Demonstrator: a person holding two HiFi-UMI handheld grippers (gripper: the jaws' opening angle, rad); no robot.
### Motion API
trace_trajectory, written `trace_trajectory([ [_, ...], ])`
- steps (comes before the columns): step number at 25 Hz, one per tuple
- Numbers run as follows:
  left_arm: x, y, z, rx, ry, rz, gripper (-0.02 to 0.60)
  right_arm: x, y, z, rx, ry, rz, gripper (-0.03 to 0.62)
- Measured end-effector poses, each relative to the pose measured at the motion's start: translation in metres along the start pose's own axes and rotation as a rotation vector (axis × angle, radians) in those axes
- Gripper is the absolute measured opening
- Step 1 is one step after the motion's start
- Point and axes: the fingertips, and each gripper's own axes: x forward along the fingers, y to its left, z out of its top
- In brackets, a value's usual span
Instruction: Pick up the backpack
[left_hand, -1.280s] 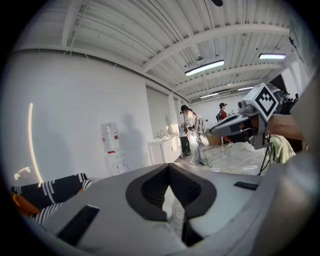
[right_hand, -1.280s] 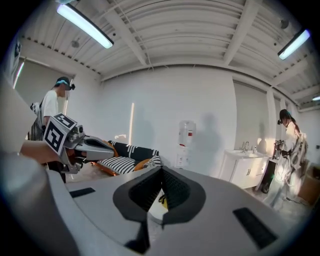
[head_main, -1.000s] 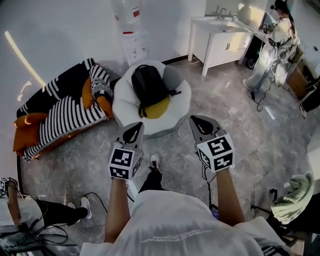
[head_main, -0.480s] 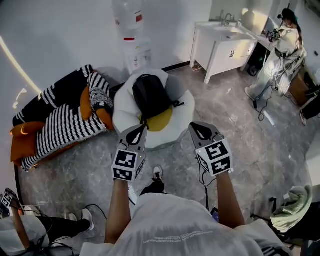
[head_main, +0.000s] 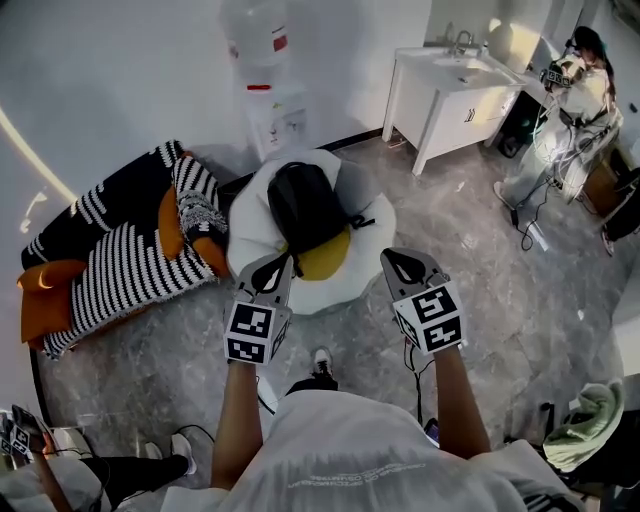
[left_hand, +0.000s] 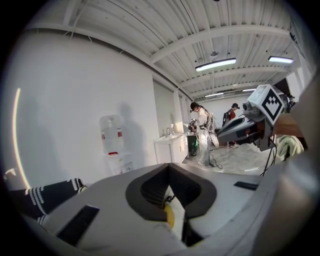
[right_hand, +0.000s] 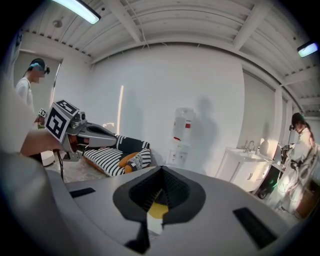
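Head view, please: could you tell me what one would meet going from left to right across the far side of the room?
From the left: striped sofa → white beanbag with the black backpack lying on it → white sink cabinet → standing person.
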Motion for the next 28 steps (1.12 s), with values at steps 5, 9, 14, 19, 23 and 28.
trace_trajectory([
  [5,0.02,0.025,0.0,-0.005,0.013,-0.004,0.011,0.026,-0.01,0.015,0.012,-0.018,-0.008,-0.002],
  [9,0.036,0.039,0.0,-0.008,0.019,-0.01,0.011,0.045,-0.018,0.015,0.017,0.011,-0.007,-0.002],
  [14,0.054,0.053,-0.006,-0.013,0.026,-0.022,0.012,0.068,-0.024,0.015,0.004,0.025,-0.006,-0.002],
  [19,0.071,0.07,-0.012,-0.024,0.027,-0.026,0.011,0.09,-0.029,0.016,0.029,0.028,-0.011,-0.002],
  [23,0.084,0.08,-0.015,-0.029,0.027,-0.034,0.012,0.104,-0.035,0.019,0.05,0.022,-0.016,-0.002],
  [28,0.098,0.092,-0.016,-0.037,0.027,-0.04,0.011,0.12,-0.043,0.023,0.081,0.019,-0.022,-0.002],
])
